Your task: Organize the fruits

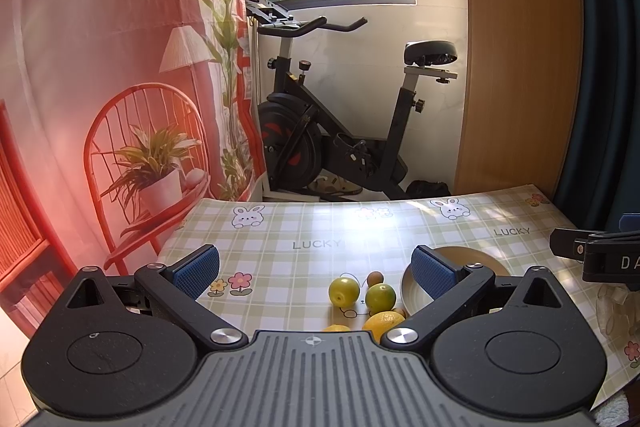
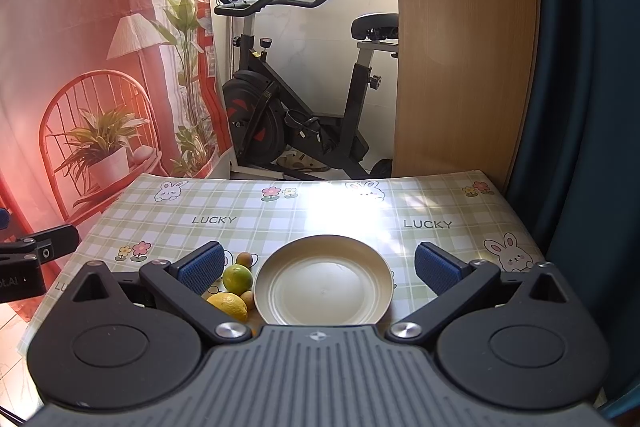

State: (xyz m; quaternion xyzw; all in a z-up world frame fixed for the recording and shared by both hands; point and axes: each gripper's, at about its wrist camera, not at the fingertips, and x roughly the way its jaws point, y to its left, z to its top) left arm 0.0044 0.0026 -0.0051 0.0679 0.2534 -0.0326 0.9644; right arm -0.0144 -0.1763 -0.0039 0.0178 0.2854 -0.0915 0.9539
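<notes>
Tabletop [image 2: 304, 219]: covered by a green plaid cloth printed with rabbits, flowers and the word LUCKY; a bright glare lay across its middle.
Bike [image 2: 296, 99]: a black exercise bike stood beyond the tabletop's far edge, under a window.
Left claw [image 1: 316, 269]: spread wide and holding nothing, above the near left part of the tabletop; the fruit showed between its fingers.
Right claw [image 2: 319, 267]: spread wide and holding nothing, raised over the near edge with the plate framed between its fingers.
Plate [image 2: 324, 281]: a cream round dish with nothing in it, on the tabletop just right of the fruit; in the left wrist view its rim [image 1: 472, 255] was partly hidden behind the right finger.
Lemon [image 2: 228, 305]: yellow, nearest the cameras, just left of the plate; a second yellow fruit [image 1: 336, 327] peeked out at the left claw's body.
Limes: one green-yellow [image 1: 343, 291], one greener [image 1: 380, 298], side by side on the tabletop, just apart.
Small brown fruits: one [image 1: 375, 277] behind the limes, another [image 2: 247, 297] between the lemon and the plate; whether it touched either I could not tell.
</notes>
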